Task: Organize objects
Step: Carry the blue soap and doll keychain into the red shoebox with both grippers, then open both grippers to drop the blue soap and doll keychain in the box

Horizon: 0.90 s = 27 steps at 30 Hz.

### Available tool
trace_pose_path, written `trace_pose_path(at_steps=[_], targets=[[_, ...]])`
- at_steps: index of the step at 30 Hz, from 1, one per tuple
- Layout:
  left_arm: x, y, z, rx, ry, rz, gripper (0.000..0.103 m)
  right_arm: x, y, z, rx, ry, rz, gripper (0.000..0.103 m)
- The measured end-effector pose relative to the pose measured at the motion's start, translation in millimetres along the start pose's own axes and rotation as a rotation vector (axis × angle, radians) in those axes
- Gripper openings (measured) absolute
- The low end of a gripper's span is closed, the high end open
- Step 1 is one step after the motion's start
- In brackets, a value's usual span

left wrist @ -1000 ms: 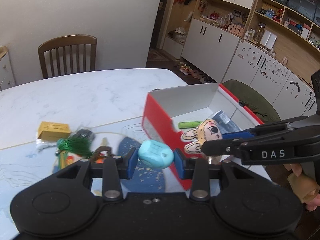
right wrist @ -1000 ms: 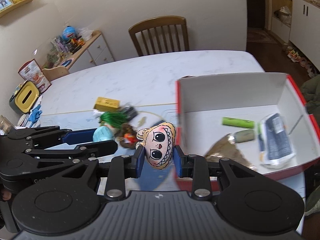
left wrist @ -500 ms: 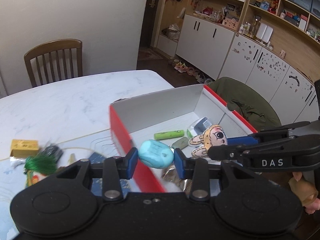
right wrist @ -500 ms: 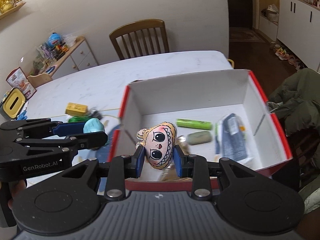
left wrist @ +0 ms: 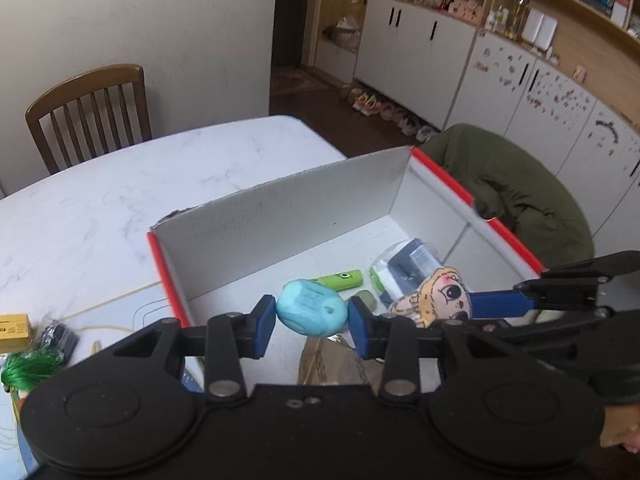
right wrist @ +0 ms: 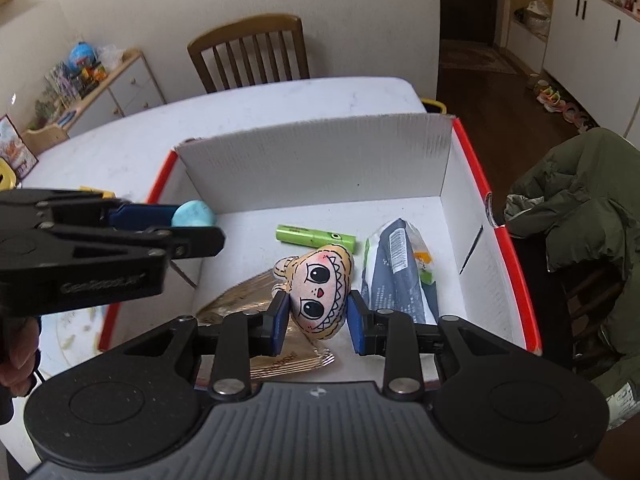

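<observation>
Your left gripper point(left wrist: 312, 320) has blue pads on black arms and holds a plain turquoise toy point(left wrist: 311, 314). Your right gripper point(right wrist: 318, 316), black with blue pads too, holds a doll point(right wrist: 320, 292) with a pink face, yellow hair and black outlines. The box point(right wrist: 316, 160) is white inside with red edges. In it lie a green tube point(right wrist: 314, 236) and a navy packet point(right wrist: 396, 272).

White marble-pattern table point(left wrist: 120, 184); wooden slat-back chair point(right wrist: 248, 54) at far edge; plain cream wall point(left wrist: 140, 20); white cabinets point(left wrist: 424, 60); dark wood floor point(right wrist: 492, 92).
</observation>
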<state>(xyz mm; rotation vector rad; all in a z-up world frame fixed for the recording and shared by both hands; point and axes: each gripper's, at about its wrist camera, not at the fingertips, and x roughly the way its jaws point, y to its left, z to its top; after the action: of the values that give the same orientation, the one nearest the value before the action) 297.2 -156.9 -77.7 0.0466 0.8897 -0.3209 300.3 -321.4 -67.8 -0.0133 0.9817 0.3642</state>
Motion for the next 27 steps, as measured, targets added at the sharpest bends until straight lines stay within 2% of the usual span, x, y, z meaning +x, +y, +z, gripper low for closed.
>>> trace_pose_path(at_steps=[15, 27], targets=[[75, -7, 13, -0.025, 0.155, 0.039, 0.037, 48, -7, 3, -0.114, 0.104, -0.006, 0.030], [97, -2, 18, -0.060, 0.275, 0.044, 0.037, 72, -13, 4, -0.143, 0.180, 0.005, 0.030]])
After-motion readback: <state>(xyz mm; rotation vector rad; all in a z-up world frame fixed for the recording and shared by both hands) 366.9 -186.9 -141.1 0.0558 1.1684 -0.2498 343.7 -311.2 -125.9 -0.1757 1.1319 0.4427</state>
